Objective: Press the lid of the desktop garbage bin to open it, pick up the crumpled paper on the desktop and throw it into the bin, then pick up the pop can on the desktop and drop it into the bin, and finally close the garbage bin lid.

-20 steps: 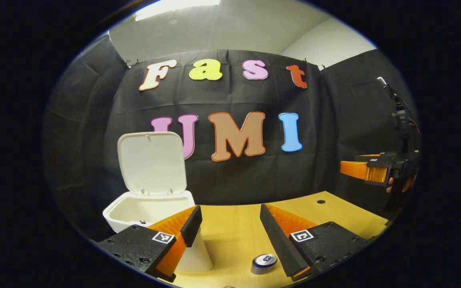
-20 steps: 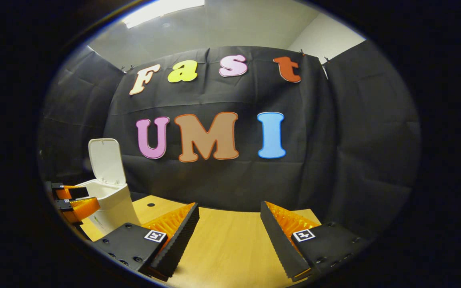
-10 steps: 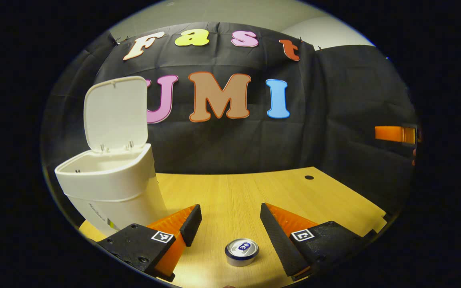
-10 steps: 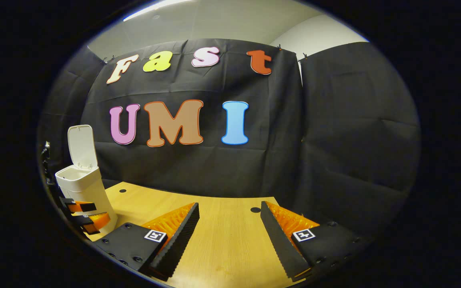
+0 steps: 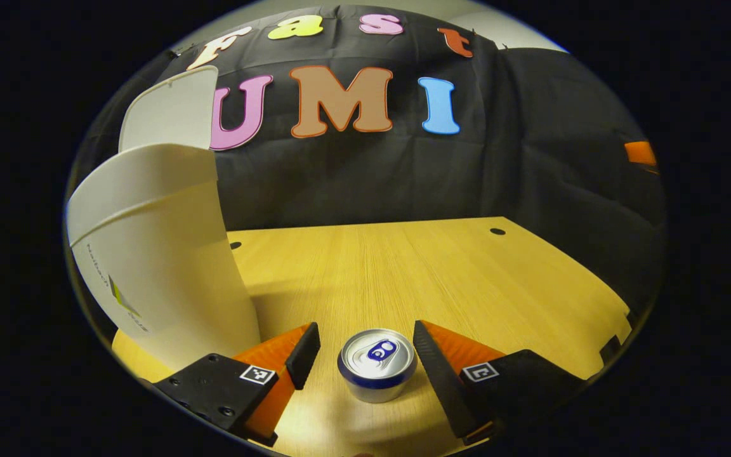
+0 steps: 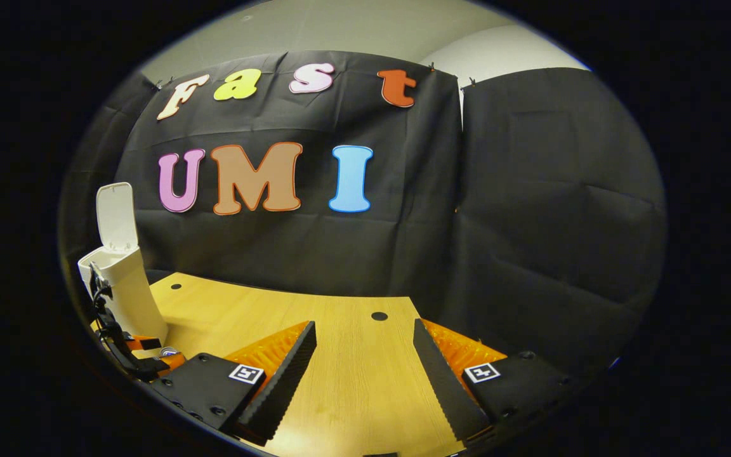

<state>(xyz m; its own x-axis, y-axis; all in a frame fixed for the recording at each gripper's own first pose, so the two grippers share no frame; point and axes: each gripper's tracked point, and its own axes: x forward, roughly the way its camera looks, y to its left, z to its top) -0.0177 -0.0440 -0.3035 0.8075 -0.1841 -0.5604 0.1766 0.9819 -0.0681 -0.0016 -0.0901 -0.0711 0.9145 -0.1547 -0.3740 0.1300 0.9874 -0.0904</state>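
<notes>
Pop can (image 5: pixel 377 364) upright, top up, between spread left claw (image 5: pixel 365 348); right claw (image 6: pixel 365 355) spread.

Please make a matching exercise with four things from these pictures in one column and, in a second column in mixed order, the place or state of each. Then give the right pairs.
Things
1. pop can
2. bin lid
3. left gripper
4. right gripper

Places or states
A. raised open
B. jaws open over bare desktop
C. upright between two open fingers
D. jaws open on either side of the can

Pairs: 1-C, 2-A, 3-D, 4-B
</notes>
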